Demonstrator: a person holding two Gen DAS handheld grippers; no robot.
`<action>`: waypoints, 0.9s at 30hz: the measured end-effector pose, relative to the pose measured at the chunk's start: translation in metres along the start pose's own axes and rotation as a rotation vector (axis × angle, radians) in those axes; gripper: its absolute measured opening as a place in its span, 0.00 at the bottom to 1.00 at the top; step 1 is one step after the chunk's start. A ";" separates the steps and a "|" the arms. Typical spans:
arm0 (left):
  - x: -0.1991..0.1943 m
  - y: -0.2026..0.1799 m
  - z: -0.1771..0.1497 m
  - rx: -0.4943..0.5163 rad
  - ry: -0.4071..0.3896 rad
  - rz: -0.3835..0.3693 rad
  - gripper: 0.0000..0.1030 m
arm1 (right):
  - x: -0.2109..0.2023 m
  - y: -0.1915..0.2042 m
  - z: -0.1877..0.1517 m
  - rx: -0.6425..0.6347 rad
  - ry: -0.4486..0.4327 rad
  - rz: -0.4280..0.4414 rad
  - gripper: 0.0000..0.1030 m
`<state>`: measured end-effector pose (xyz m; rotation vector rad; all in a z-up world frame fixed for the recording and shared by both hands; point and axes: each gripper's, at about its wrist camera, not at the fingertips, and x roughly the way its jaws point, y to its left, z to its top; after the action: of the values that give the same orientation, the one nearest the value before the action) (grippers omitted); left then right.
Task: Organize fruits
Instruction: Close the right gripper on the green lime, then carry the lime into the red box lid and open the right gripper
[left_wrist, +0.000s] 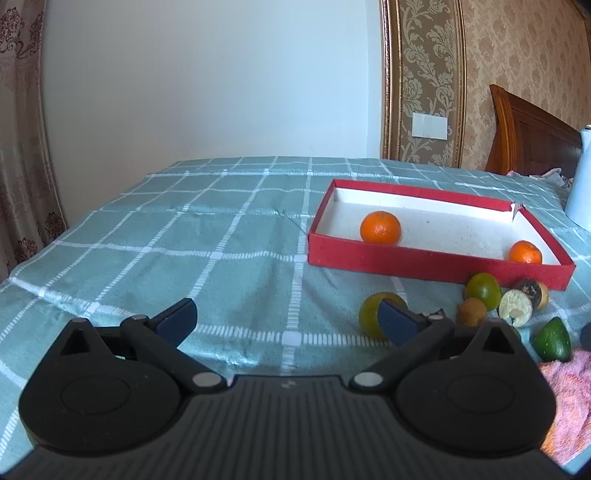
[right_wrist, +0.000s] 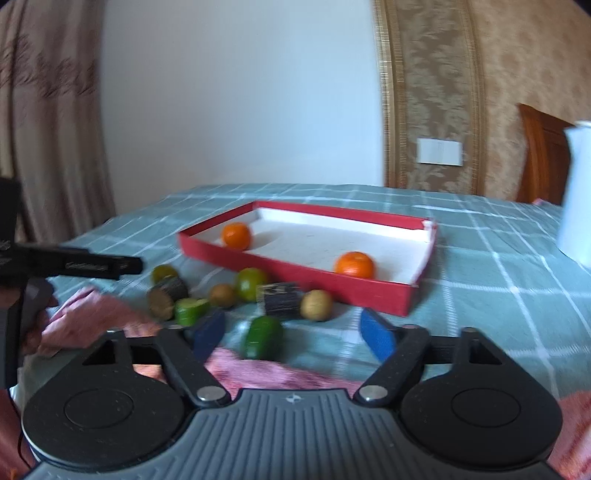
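Observation:
A shallow red box with a white inside lies on the green checked cloth and holds two oranges. The box also shows in the right wrist view. Several fruits lie loose in front of it: green citrus, a brown kiwi, a cut dark fruit, a green avocado. My left gripper is open and empty, its right finger in front of a green citrus. My right gripper is open and empty above a green avocado.
A pink towel lies at the near edge under the right gripper, also in the left wrist view. A white jug stands at the right. The left gripper's handle reaches in from the left. A wall stands behind the table.

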<state>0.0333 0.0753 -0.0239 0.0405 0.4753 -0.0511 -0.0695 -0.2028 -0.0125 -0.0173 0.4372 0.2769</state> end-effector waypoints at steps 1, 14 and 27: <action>0.000 -0.001 -0.002 0.004 0.002 0.003 1.00 | 0.005 0.005 0.001 -0.013 0.020 -0.001 0.57; 0.011 0.004 -0.010 -0.003 0.050 -0.032 1.00 | 0.039 0.013 -0.007 0.012 0.131 -0.011 0.28; 0.017 0.014 -0.011 -0.062 0.098 -0.094 1.00 | 0.021 0.003 0.004 0.032 0.044 -0.024 0.27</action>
<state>0.0442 0.0890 -0.0415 -0.0403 0.5764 -0.1271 -0.0502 -0.1939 -0.0177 0.0025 0.4852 0.2462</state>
